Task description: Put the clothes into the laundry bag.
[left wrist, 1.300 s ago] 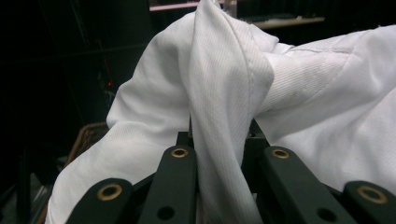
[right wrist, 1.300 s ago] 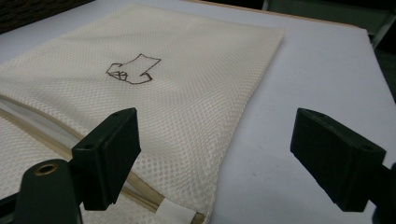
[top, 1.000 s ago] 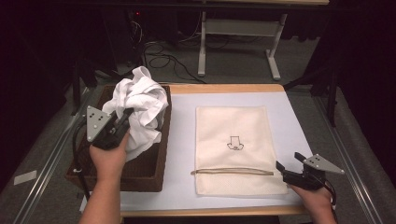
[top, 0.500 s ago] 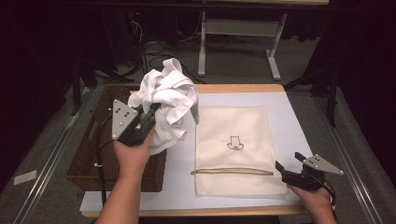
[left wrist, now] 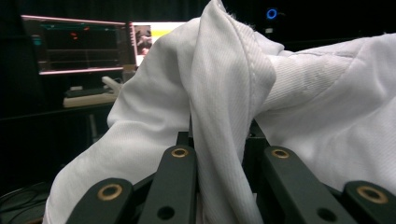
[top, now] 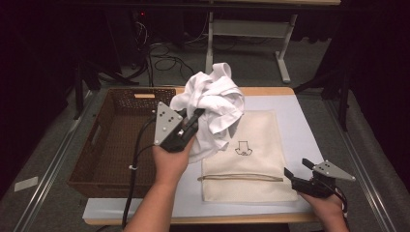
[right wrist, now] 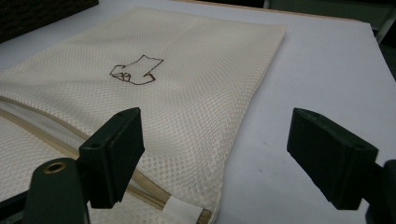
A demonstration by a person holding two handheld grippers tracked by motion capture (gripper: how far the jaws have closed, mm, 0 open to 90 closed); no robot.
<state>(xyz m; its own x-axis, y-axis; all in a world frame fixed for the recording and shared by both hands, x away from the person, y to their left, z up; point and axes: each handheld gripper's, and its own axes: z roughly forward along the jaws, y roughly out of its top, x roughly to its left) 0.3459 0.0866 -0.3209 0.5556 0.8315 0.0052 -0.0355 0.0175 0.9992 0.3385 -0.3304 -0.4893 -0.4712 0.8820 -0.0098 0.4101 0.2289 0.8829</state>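
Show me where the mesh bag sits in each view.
High view: mesh bag lies flat on the white mat, centre right, partly under the hanging white garment.
Left gripper view: not in it.
Right gripper view: upper left, beyond the jaws.
Shared landmark: its brown printed emblem.

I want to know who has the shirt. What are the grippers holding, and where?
The left gripper pinches the crumpled white garment by a bunched fold. The right gripper is open, holding nothing, beside the mesh bag.

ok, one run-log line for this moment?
left tongs: shut on white garment, lifted over mesh laundry bag | right tongs: open, jaws just narrowing, nothing between, at bag's corner
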